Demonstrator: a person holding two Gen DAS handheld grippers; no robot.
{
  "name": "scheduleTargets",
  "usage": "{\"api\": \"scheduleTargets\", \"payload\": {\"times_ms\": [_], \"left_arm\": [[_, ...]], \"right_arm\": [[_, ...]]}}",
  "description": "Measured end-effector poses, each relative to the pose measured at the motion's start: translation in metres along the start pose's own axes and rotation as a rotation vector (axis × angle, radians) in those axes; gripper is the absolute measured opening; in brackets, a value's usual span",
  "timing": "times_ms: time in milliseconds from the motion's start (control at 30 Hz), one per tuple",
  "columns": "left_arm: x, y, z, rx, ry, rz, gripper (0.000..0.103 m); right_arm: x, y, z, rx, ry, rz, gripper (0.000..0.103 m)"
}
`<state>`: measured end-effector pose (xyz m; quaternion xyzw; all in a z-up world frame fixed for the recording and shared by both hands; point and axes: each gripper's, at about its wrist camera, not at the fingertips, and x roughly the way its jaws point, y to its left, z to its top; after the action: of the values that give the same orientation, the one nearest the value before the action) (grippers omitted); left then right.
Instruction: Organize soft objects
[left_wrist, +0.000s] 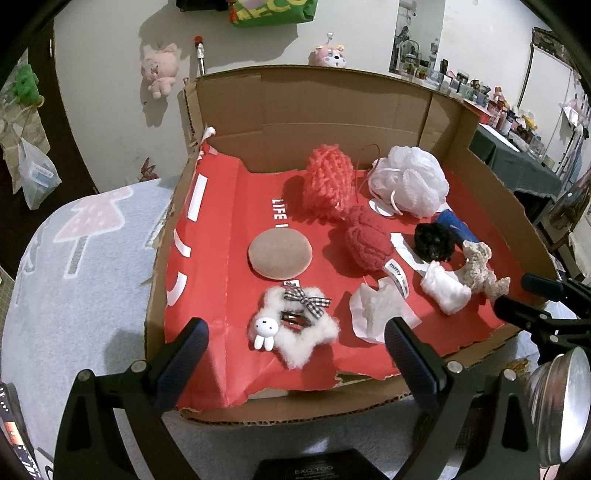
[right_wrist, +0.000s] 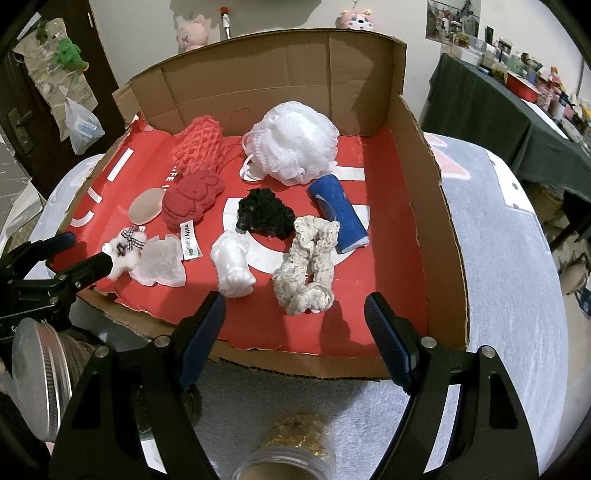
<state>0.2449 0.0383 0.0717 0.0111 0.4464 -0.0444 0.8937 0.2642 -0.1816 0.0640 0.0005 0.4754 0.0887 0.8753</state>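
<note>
over the cardboard tray (right_wrist: 424, 206), both hand-held grippers tilt downward, jaws apart.

Both cameras sit just behind their own fingers and look steeply down and forward into the same cardboard box (left_wrist: 229, 110) from its near, open edge. The left view stands toward the box's left, close over the white fluffy clip (left_wrist: 295, 328); the right view stands toward the right, close over the cream crochet piece (right_wrist: 306, 269). They share the whole red box floor, the white pouf (left_wrist: 410, 181) and the back wall. Each sees the other gripper at its inner edge: the right gripper (left_wrist: 532, 299), the left gripper (right_wrist: 74, 254).
</note>
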Motion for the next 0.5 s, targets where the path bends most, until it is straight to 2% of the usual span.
{"api": "scheduleTargets", "payload": {"times_ms": [500], "left_arm": [[0.0001, 0.0013, -0.0006, -0.002, -0.003, 0.001, 0.098]], "right_arm": [[0.0, 0.0, -0.001, 0.001, -0.002, -0.003, 0.077]]}}
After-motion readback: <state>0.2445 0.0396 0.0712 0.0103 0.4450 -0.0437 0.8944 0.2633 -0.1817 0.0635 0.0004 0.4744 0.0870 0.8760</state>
